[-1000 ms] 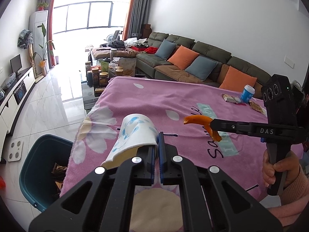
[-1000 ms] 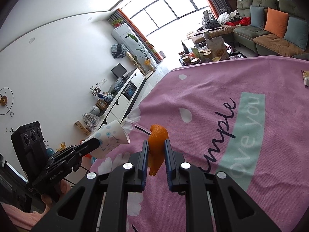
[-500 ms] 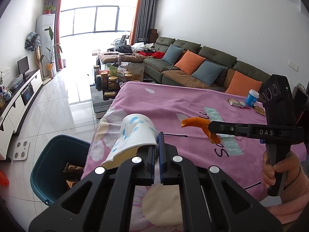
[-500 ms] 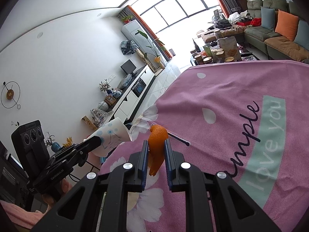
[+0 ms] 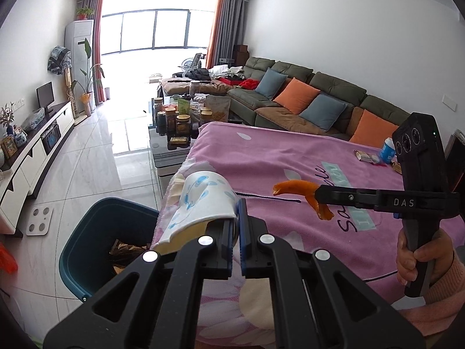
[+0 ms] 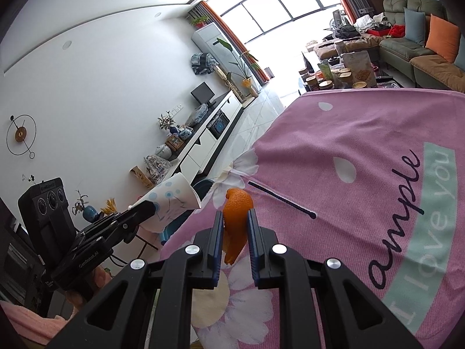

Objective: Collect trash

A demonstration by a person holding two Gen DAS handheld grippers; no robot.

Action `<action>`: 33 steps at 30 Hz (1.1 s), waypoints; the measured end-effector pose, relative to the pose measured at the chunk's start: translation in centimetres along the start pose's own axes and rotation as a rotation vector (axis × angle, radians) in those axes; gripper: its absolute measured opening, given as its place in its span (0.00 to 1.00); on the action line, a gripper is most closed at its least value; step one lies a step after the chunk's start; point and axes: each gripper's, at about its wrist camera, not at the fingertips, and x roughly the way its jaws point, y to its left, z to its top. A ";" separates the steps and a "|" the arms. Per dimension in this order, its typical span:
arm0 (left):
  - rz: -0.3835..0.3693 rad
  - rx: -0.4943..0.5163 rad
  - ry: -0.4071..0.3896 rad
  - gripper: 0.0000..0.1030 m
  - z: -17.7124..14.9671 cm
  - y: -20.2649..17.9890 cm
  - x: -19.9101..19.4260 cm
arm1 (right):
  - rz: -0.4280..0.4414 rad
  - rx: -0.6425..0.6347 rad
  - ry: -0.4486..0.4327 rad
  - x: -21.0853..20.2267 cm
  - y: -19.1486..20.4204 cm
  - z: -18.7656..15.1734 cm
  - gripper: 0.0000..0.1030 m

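My left gripper (image 5: pixel 239 212) is shut on the rim of a white paper cup (image 5: pixel 200 200) with blue print, which lies tilted over the table's left edge. From the right wrist view the same paper cup (image 6: pixel 171 200) sticks out of the left gripper (image 6: pixel 151 210). My right gripper (image 6: pixel 234 218) is shut on a curled orange peel (image 6: pixel 237 203), held above the pink cloth. In the left wrist view the orange peel (image 5: pixel 299 189) hangs from the right gripper (image 5: pixel 316 196). A teal bin (image 5: pixel 96 238) with wrappers inside stands on the floor below the cup.
The table wears a pink flowered cloth (image 5: pixel 284 168). At its far right lie a blue-white cup (image 5: pixel 388 151) and wrappers (image 5: pixel 364 155). A black stick (image 6: pixel 282 200) rests on the cloth. A glass coffee table (image 5: pixel 177 133) with jars, a sofa (image 5: pixel 305 99) and a TV cabinet (image 5: pixel 35 151) surround it.
Both grippers have drifted left toward the table's edge with their loads. The bin shows more fully beneath the cup, and the grips are unchanged.
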 end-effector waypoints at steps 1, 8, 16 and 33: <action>0.003 -0.002 0.000 0.03 0.1 0.1 0.0 | 0.001 -0.002 0.002 0.2 0.1 0.1 0.14; 0.029 -0.019 -0.004 0.03 -0.2 1.3 -0.4 | 0.014 -0.015 0.017 1.5 1.2 0.3 0.14; 0.057 -0.034 -0.011 0.03 -0.5 2.7 -1.2 | 0.032 -0.026 0.036 2.8 2.1 0.5 0.14; 0.111 -0.078 -0.017 0.03 -0.8 5.5 -1.6 | 0.064 -0.057 0.078 5.3 4.0 0.8 0.14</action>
